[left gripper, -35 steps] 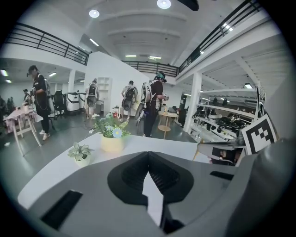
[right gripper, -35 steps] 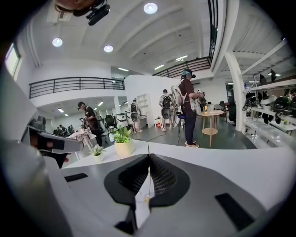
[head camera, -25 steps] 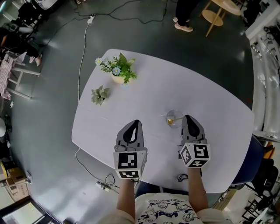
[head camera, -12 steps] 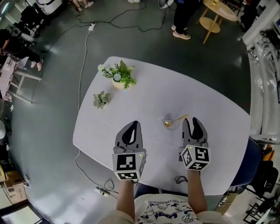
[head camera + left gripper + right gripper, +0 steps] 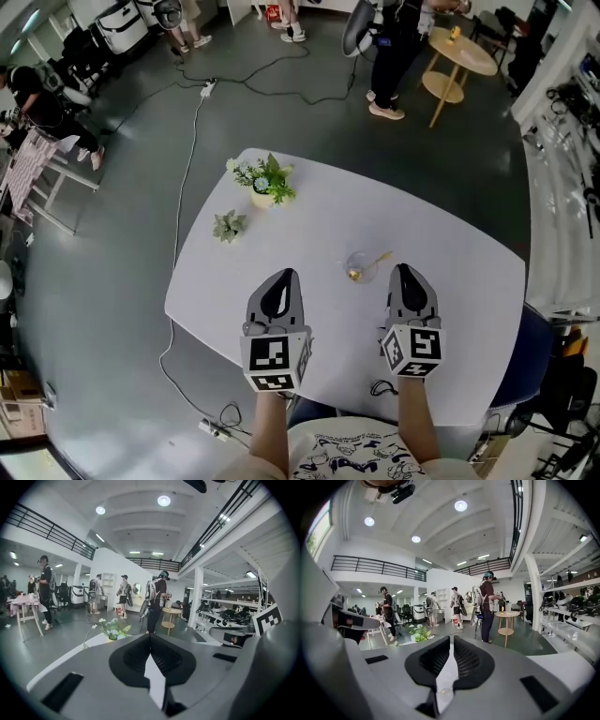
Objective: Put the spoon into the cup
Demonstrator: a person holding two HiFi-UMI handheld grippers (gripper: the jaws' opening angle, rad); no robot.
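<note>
A clear glass cup [image 5: 359,266] stands on the white table [image 5: 450,272], right of its middle. A gold spoon [image 5: 379,257] rests in the cup, bowl down and handle leaning out to the upper right. My right gripper [image 5: 405,273] hovers just right of the cup and clear of it. Its jaws are closing, with a slim gap left and nothing between them. In the right gripper view [image 5: 452,641] the cup [image 5: 442,691] shows low in that gap. My left gripper [image 5: 279,280] hangs left of the cup, shut and empty; in its own view [image 5: 151,637] the tips meet.
A potted flowering plant [image 5: 265,180] and a small green plant [image 5: 229,226] stand at the table's far left. Beyond the table are several people, a round wooden side table [image 5: 454,52] and a cable on the floor [image 5: 192,141].
Both grippers have risen and drawn back from the table. The right jaws opened beside the cup, let go of the spoon, and have narrowed again. The spoon stays in the cup.
</note>
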